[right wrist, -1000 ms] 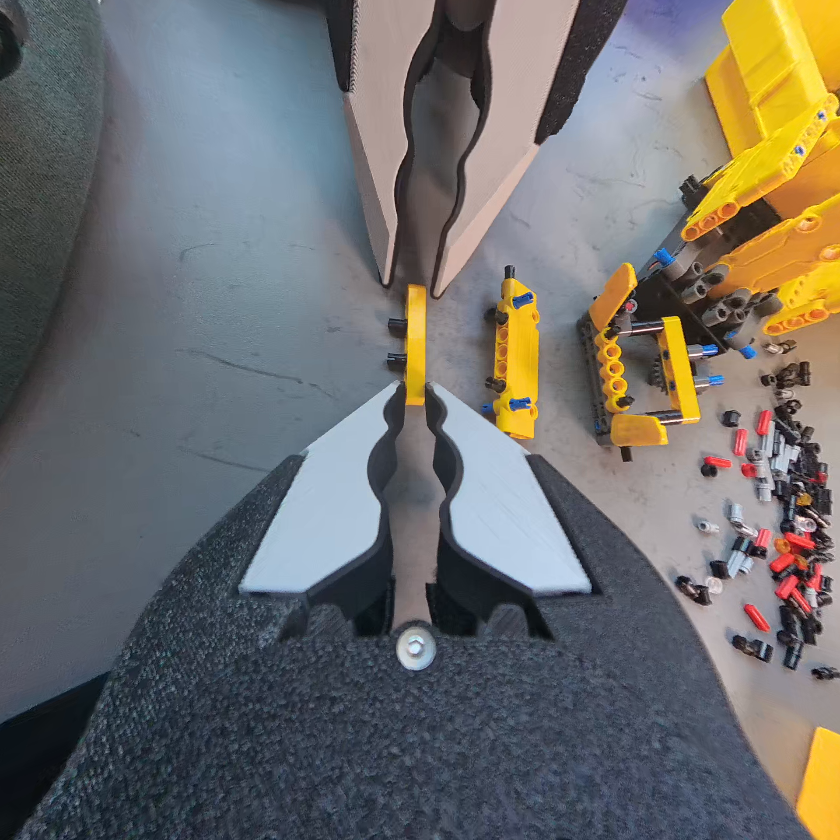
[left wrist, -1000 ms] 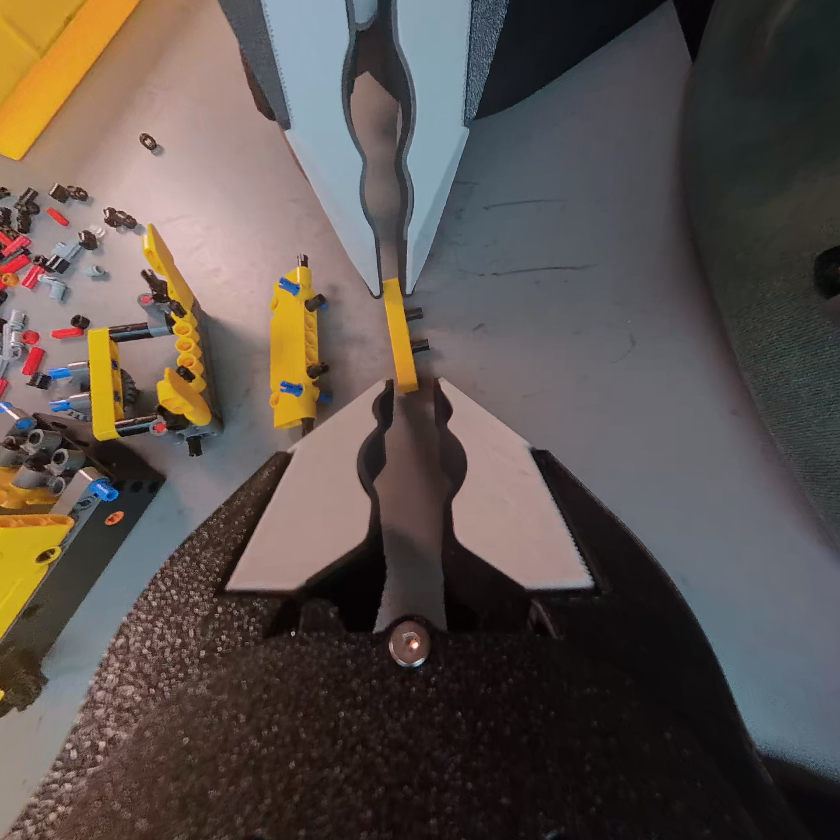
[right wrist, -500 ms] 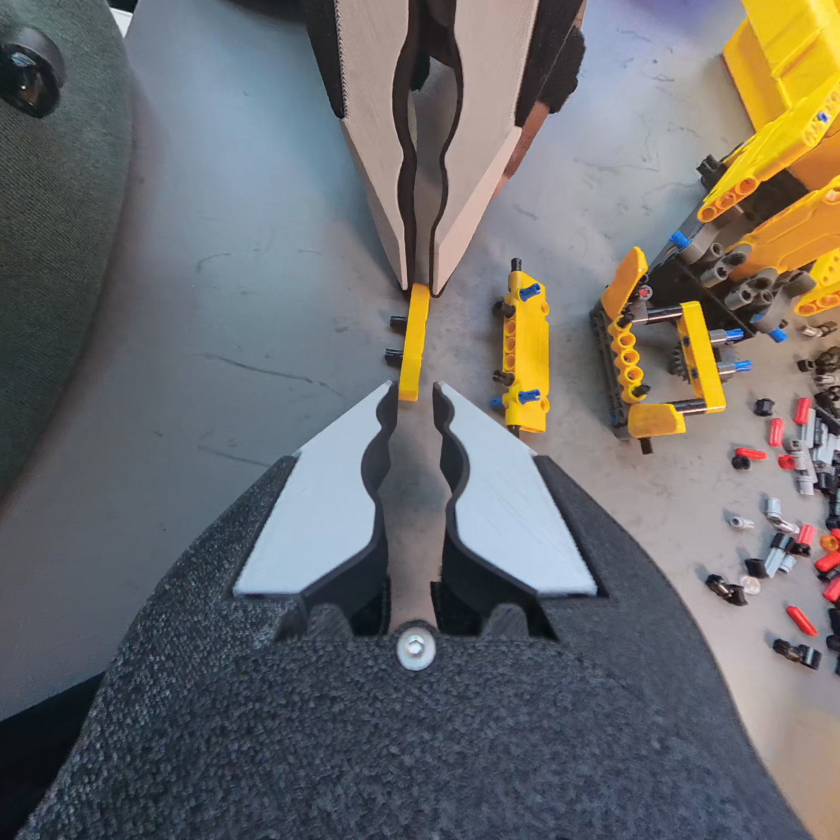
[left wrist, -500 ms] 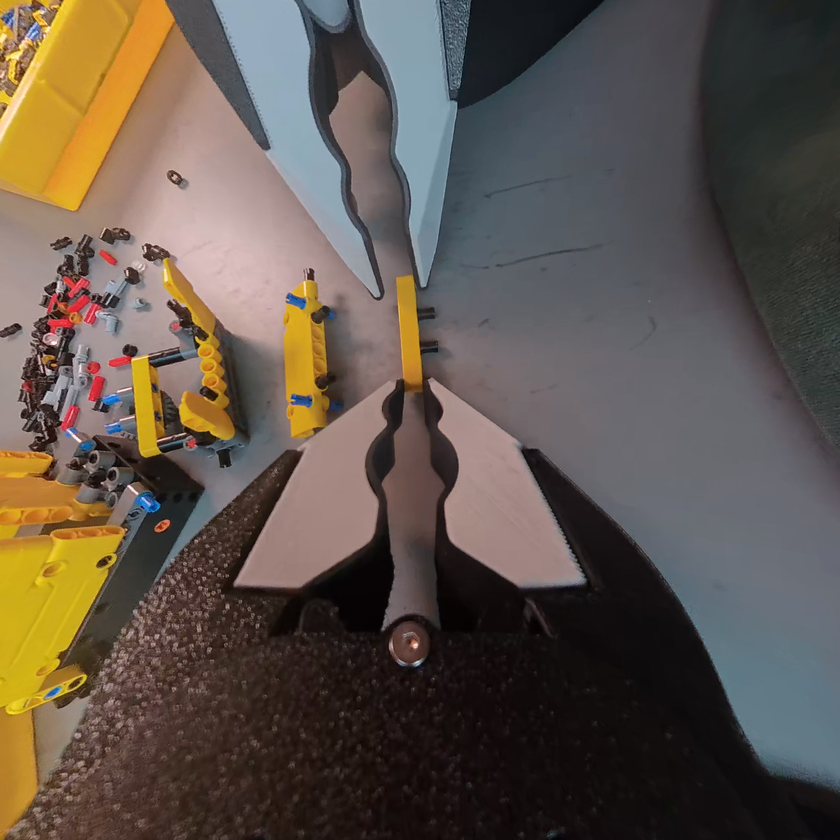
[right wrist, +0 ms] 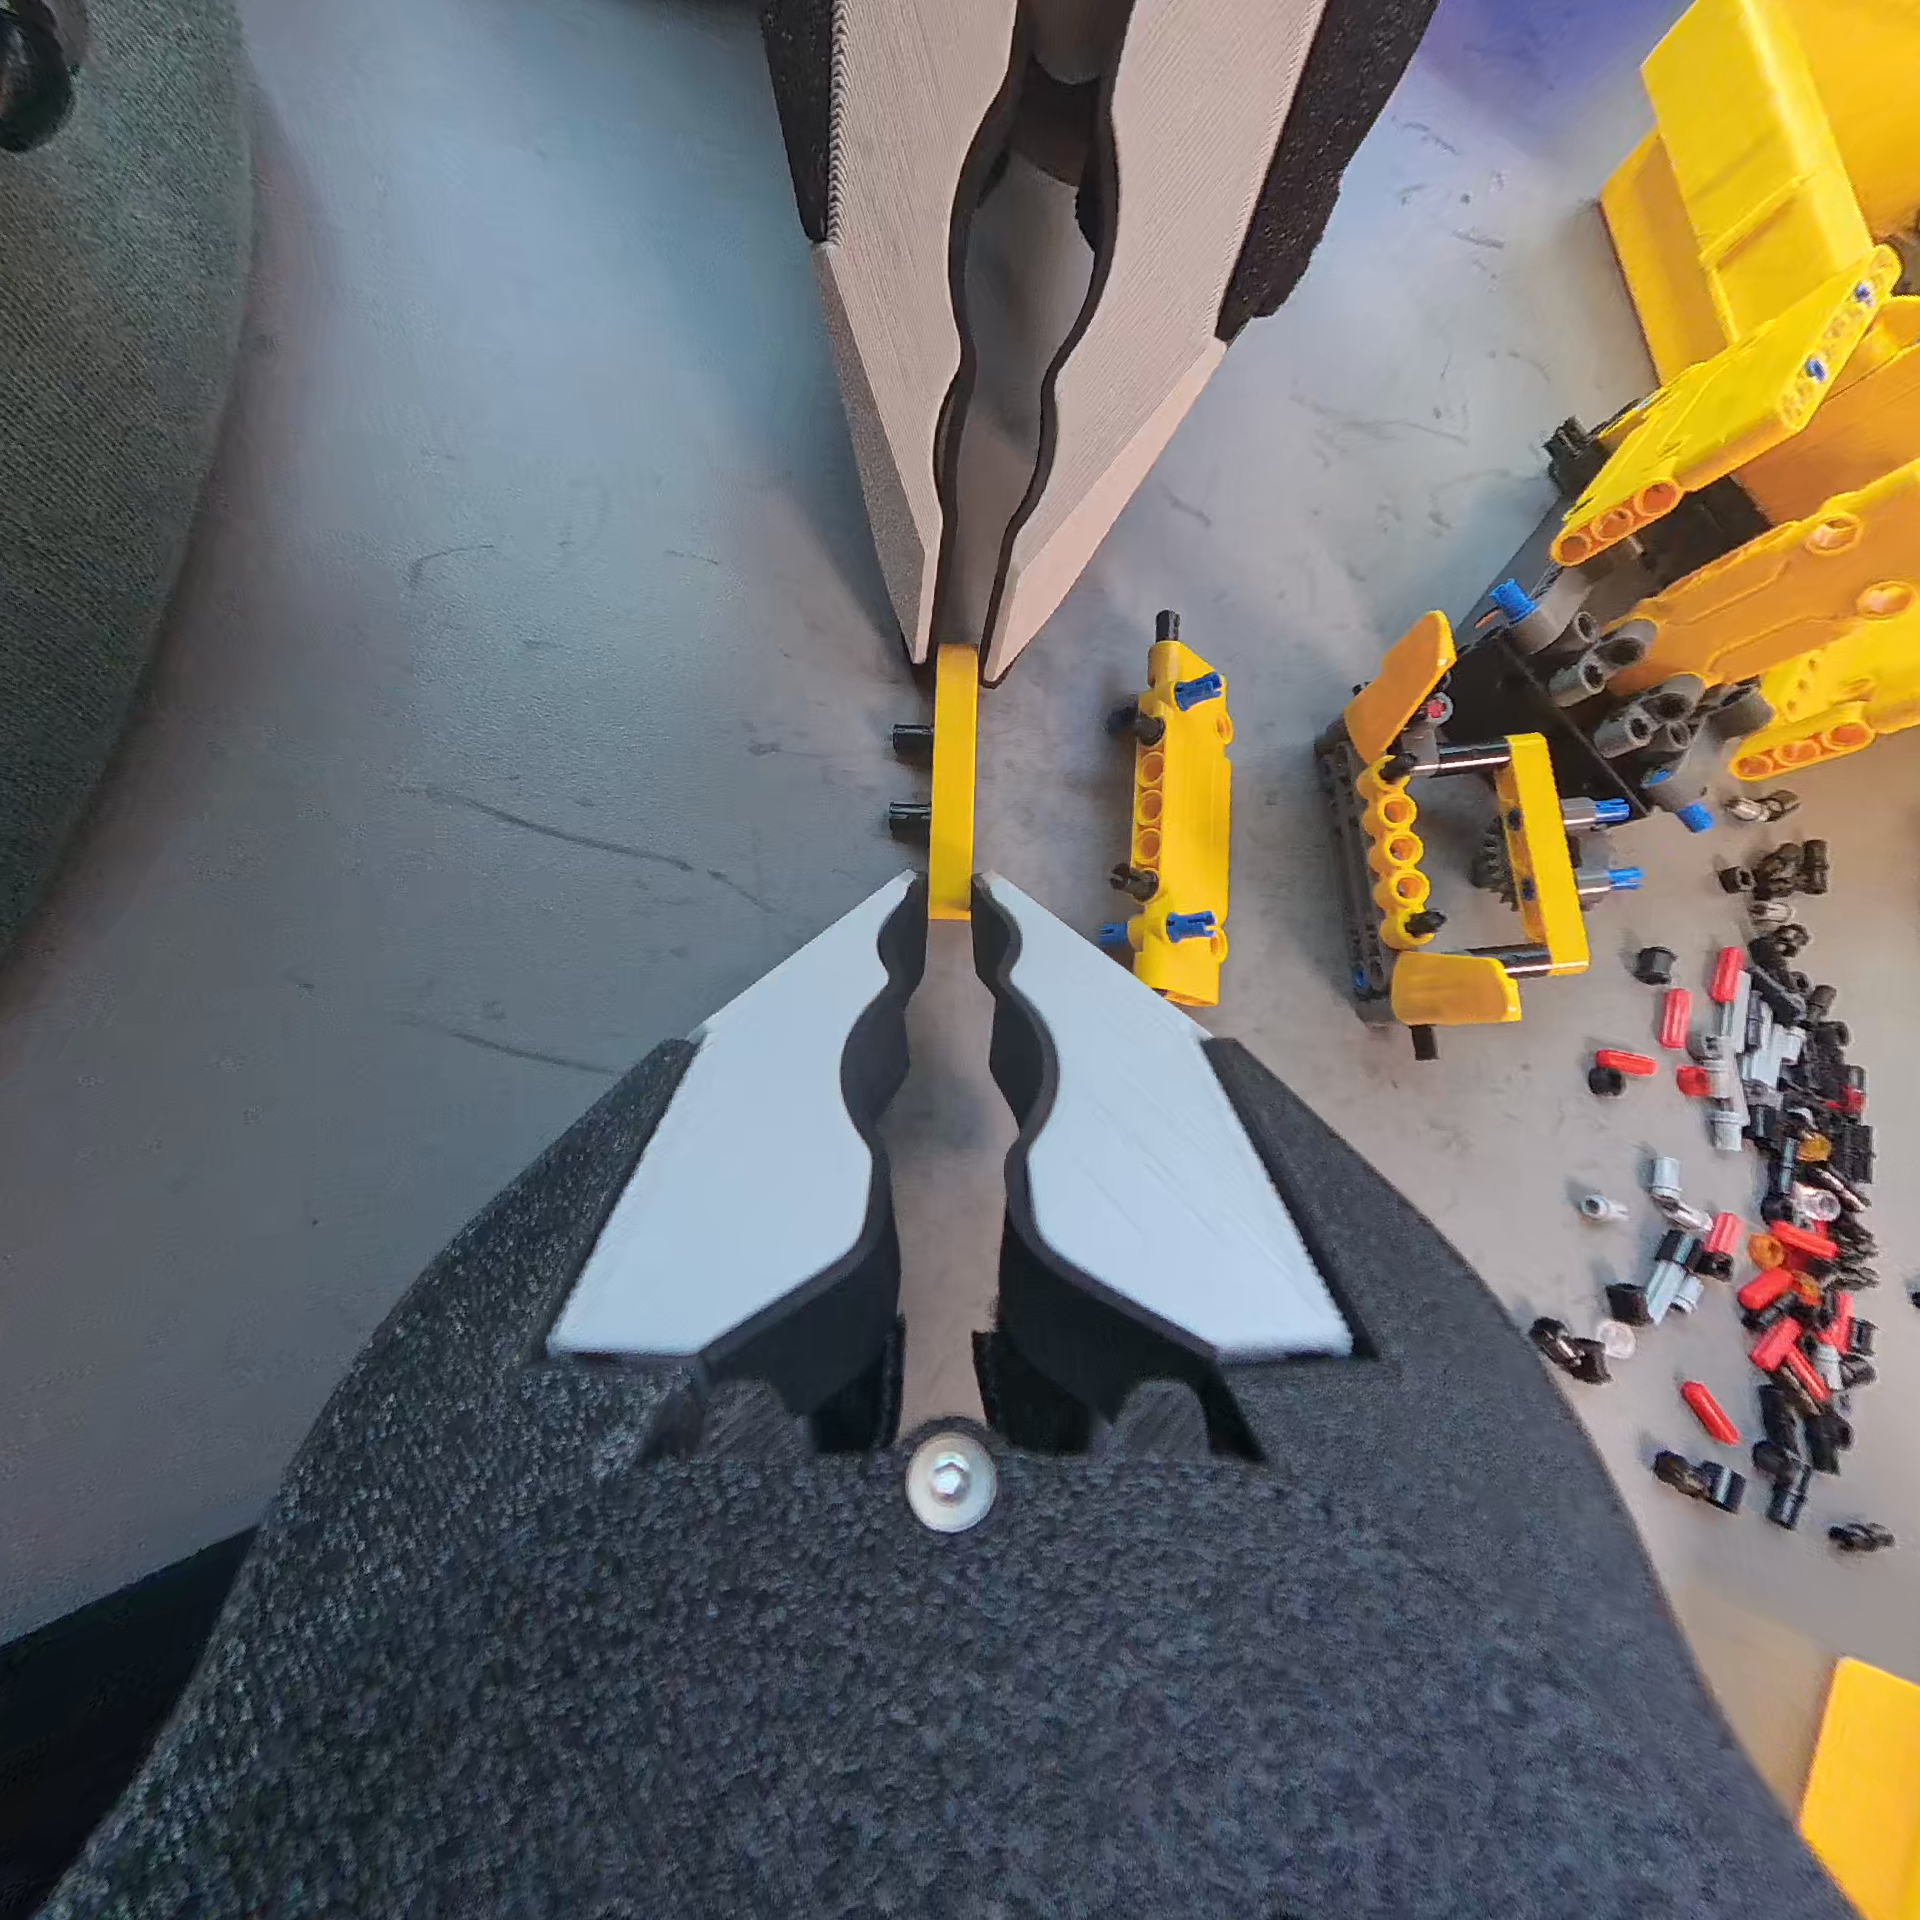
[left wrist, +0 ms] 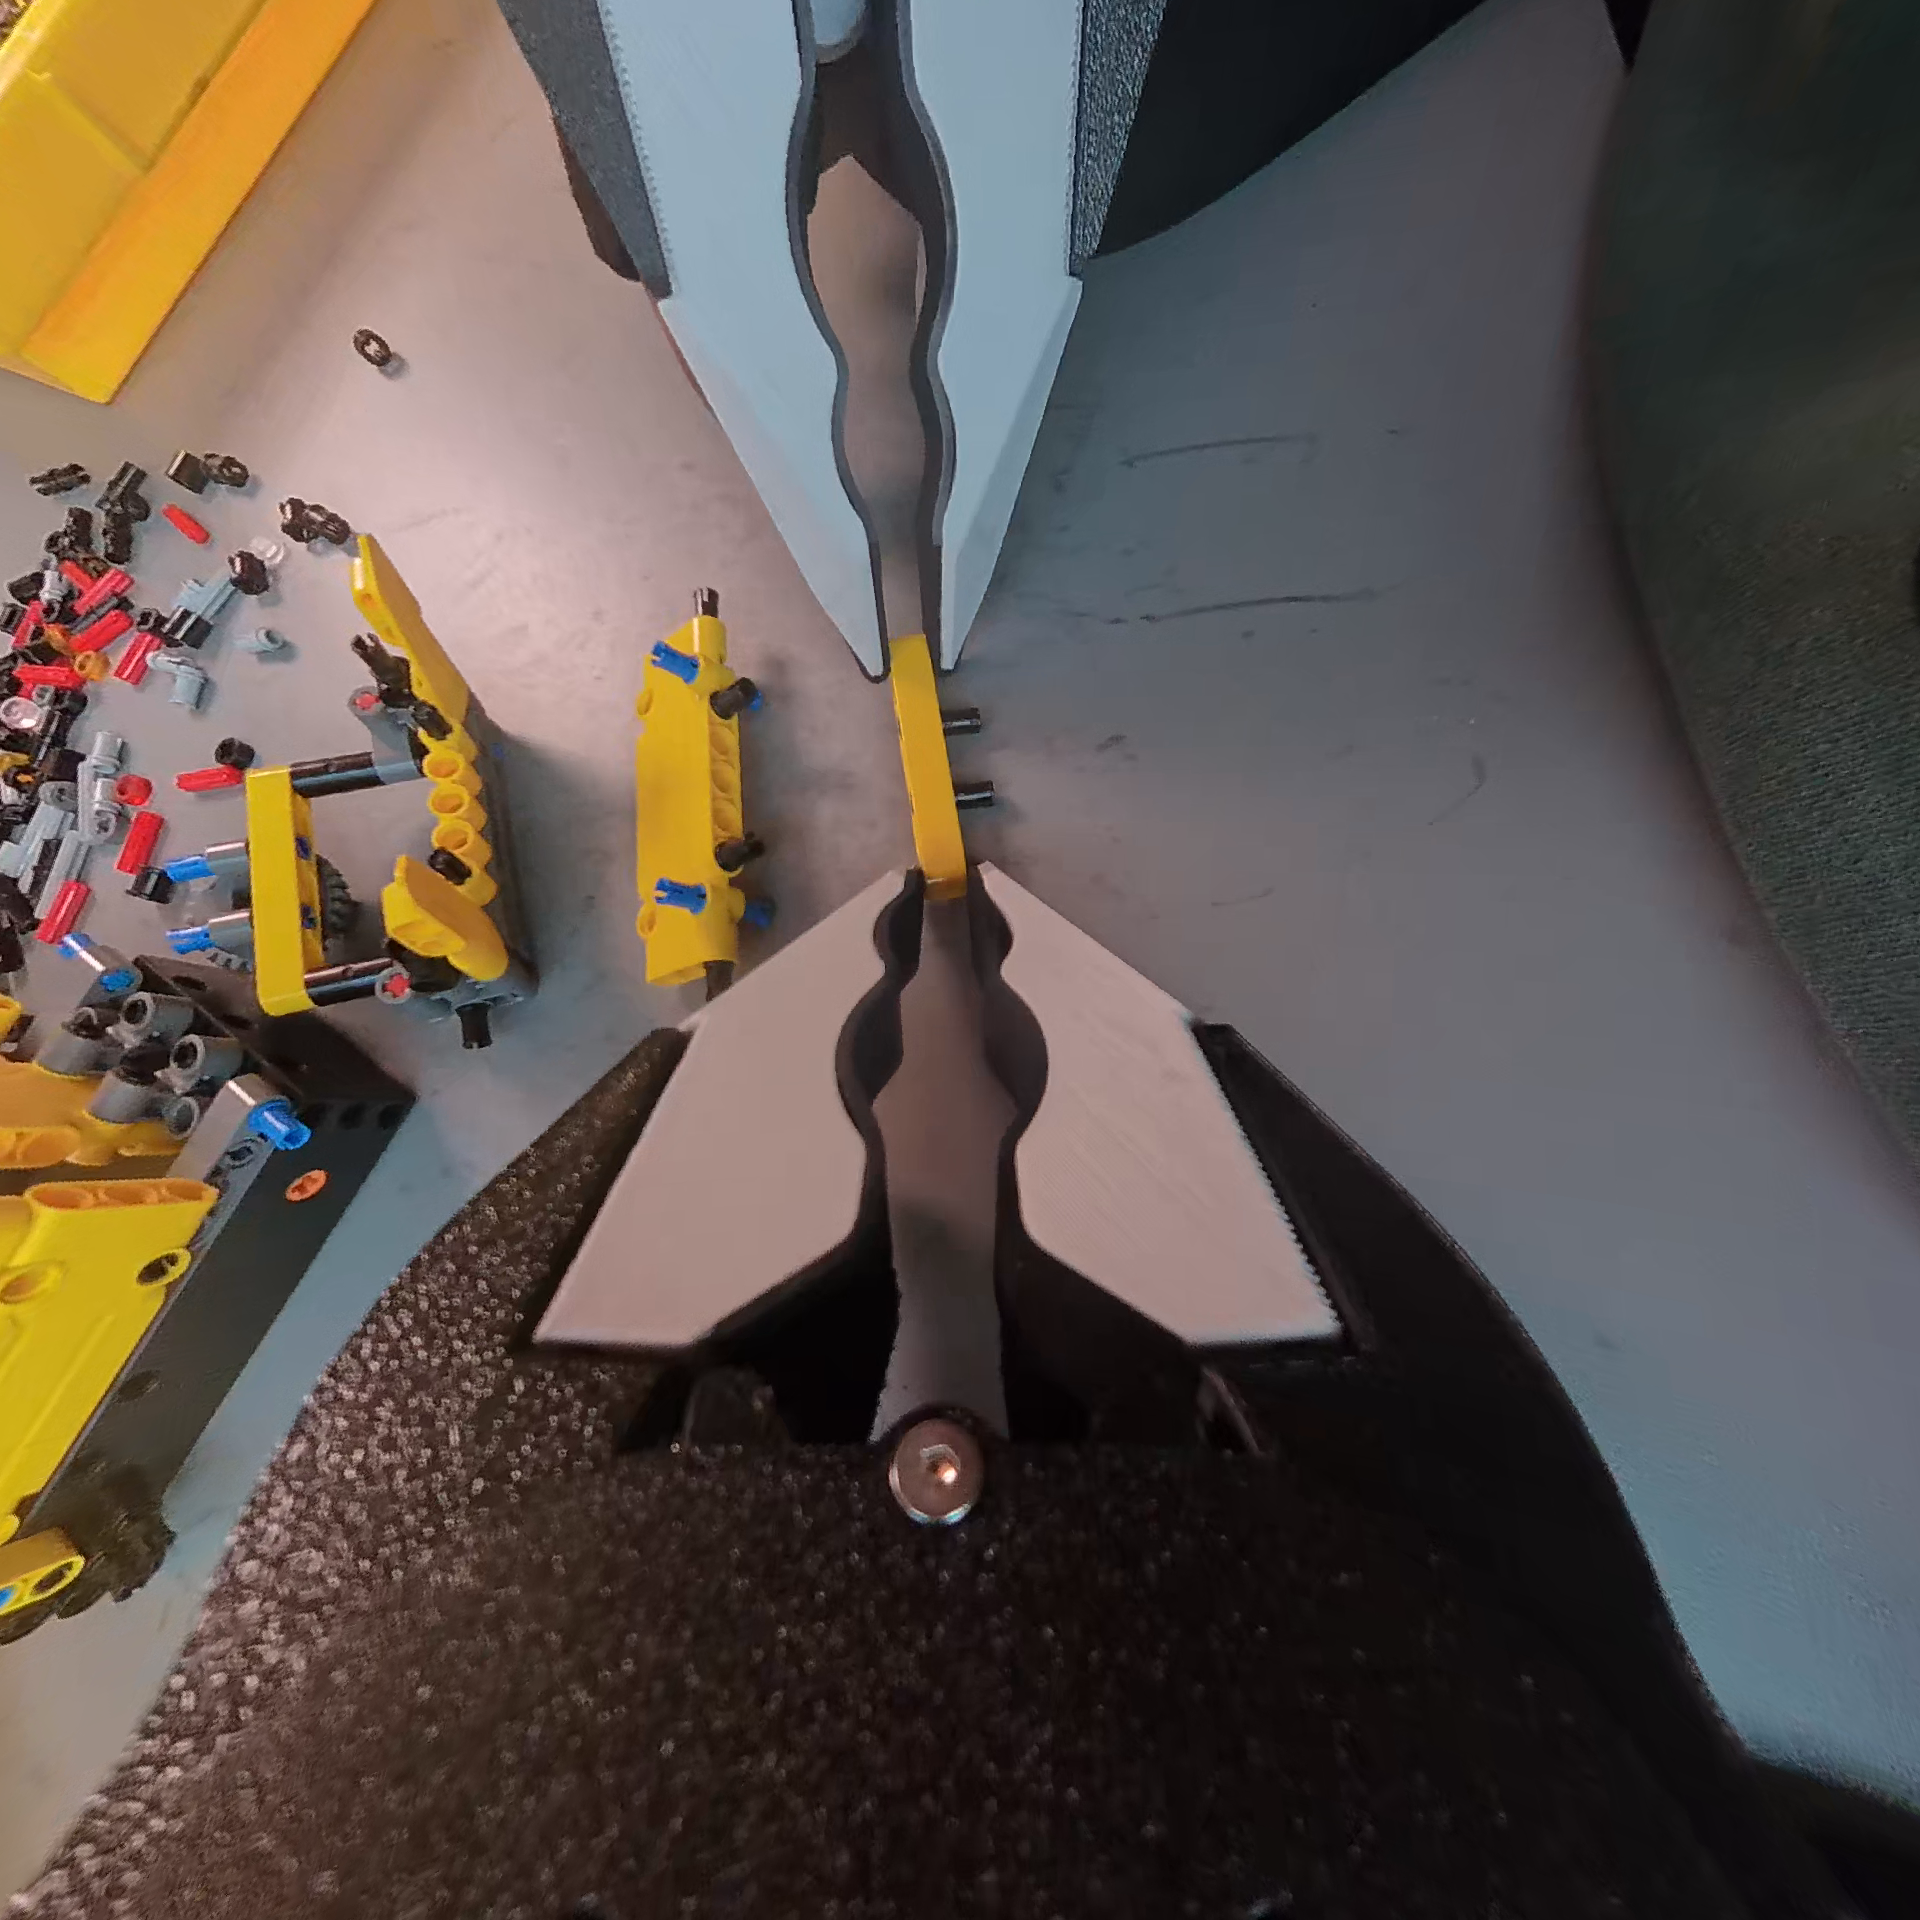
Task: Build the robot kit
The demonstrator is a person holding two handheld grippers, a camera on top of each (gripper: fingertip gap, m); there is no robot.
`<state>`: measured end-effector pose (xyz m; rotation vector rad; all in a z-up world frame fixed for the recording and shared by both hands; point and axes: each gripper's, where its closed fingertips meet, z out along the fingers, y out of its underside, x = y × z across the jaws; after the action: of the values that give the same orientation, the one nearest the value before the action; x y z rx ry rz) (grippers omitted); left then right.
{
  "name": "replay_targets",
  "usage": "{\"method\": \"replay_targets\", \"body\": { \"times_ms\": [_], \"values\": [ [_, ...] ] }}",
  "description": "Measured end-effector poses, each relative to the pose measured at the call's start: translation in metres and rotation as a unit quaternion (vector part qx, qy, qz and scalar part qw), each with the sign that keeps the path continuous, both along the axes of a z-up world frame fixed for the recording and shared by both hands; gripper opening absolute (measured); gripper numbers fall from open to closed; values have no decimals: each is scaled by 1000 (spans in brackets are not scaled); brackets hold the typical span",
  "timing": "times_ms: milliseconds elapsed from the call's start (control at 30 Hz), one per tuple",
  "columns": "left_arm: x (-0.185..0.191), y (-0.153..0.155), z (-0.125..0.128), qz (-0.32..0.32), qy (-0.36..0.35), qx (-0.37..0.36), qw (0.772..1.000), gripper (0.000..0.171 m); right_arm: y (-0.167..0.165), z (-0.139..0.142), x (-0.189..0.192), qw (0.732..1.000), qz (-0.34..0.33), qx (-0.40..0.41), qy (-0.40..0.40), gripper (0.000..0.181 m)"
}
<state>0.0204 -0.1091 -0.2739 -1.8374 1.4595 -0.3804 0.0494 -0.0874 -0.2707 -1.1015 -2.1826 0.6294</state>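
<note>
The grey bench (left wrist: 1299, 644) carries everything, scuffed and bare on one side. A dark green cushioned seat (left wrist: 1787, 520) curves along that side. On the other side a big yellow and black toy machine (right wrist: 1766, 540) stands partly built, with a yellow box (left wrist: 114, 156) beyond it.

Near the machine lies an open frame (left wrist: 364, 821) of yellow beams on black rods, then a short yellow block (left wrist: 691, 800) studded with black and blue pegs. A loose pile of small parts (right wrist: 1787, 1195) in red, black and grey is scattered past the frame.

Between the two grippers sits a thin yellow beam (left wrist: 928, 774). Its long axis runs straight from one gripper to the other, standing on edge above the bench, with two black pegs (left wrist: 971, 756) sticking out sideways toward the bare side.

The left gripper (left wrist: 940, 883) points forward along the beam; its jaws are nearly together and pinch the near end of it. The right gripper (right wrist: 948, 888) faces it head on, tilted down toward the bench, and its jaws are likewise closed onto the opposite end. In each wrist view the other gripper comes in from the top, tips clamped on the far end of the beam.
</note>
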Motion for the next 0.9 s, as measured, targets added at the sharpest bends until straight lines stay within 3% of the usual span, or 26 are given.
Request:
{"method": "replay_targets", "body": {
  "times_ms": [267,433,533,667,800,900],
  "values": [
    [0,0,1,0,4,8,1000,8,-1,1,0,1000,3,2,3,7],
    [-6,5,3,23,-13,-13,1000,13,5,11,-6,997,9,57,46,7],
    [-7,2,4,25,-31,-49,998,26,1,14,-8,992,35,89,79,7],
    [-6,-2,4,24,-44,-82,995,31,2,11,-10,977,66,173,109,7],
    [-4,-3,9,24,-70,-105,992,25,-2,13,-13,959,88,235,133,7],
    [-4,-2,6,28,-65,-112,991,10,-4,15,-13,951,95,256,143,7]
  ]
}}
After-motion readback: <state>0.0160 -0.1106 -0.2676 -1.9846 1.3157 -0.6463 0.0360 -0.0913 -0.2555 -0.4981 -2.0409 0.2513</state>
